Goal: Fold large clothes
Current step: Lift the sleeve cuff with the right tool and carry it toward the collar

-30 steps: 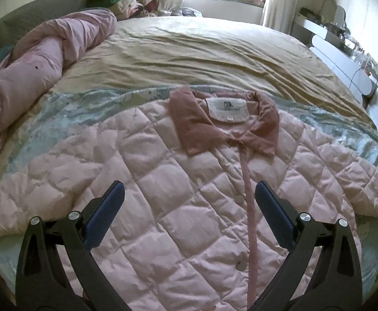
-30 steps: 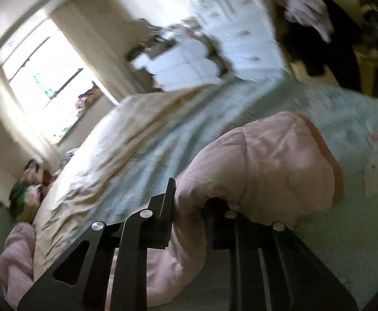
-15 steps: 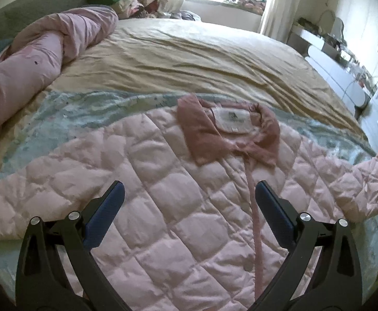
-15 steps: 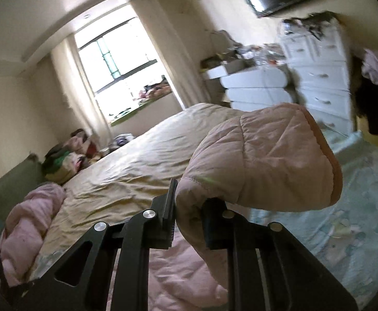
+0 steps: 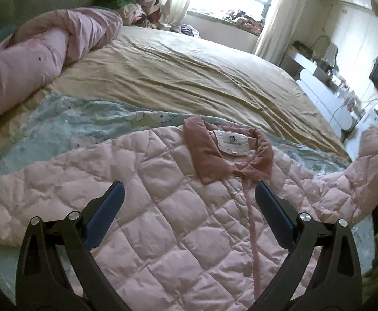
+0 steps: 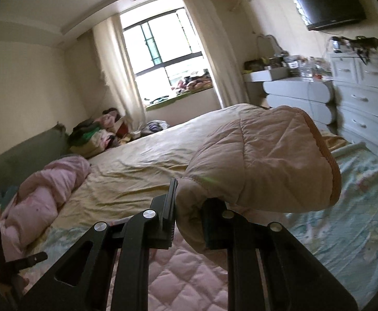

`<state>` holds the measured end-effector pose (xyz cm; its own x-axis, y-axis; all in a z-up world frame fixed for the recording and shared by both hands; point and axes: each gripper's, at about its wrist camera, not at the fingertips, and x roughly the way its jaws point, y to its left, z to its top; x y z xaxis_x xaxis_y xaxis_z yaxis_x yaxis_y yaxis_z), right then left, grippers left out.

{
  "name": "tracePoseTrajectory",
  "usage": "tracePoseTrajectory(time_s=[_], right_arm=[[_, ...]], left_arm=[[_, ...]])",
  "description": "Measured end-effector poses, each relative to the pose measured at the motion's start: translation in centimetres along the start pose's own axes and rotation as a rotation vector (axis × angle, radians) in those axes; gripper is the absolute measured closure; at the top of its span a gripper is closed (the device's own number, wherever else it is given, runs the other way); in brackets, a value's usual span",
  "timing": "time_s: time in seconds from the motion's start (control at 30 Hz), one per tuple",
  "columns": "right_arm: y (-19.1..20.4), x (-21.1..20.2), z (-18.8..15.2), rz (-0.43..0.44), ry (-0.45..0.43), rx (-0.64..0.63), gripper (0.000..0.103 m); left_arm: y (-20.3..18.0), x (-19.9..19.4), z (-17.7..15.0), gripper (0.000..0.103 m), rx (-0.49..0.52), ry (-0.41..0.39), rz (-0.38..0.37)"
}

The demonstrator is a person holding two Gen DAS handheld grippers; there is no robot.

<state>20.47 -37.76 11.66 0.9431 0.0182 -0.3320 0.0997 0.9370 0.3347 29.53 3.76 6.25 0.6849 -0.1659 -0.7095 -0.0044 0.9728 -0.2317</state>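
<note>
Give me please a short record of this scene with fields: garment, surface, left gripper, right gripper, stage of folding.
garment: pink quilted jacket, front up, collar away from the camera
surface: bed
left gripper: open, above the jacket, holding nothing
right gripper: shut on the sleeve, lifted off the bed
stage of folding: sleeve raised, not yet laid over the body

Neck label (image 5: 232, 143) print illegible
</note>
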Motion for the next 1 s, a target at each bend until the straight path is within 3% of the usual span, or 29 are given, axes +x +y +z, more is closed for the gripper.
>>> tracePoseTrajectory(time_s=[0.6, 0.73, 1.0], right_arm=[[11.6, 4.7, -6.0, 0.113, 0.127, -0.16, 0.088], [13.8, 6.1, -8.4, 0.14, 0.186, -0.205, 0.088], [16.1, 9.5, -15.0, 0.175, 0.365, -0.229, 0.087]], left_arm=[[5.0, 1.8, -0.8, 0.009, -0.083, 0.034, -0.03], [5.7, 2.2, -0.9, 0.009, -0.118, 0.043, -0.095], [5.8, 3.6, -1.9, 0.009, -0.141, 0.095, -0.149]])
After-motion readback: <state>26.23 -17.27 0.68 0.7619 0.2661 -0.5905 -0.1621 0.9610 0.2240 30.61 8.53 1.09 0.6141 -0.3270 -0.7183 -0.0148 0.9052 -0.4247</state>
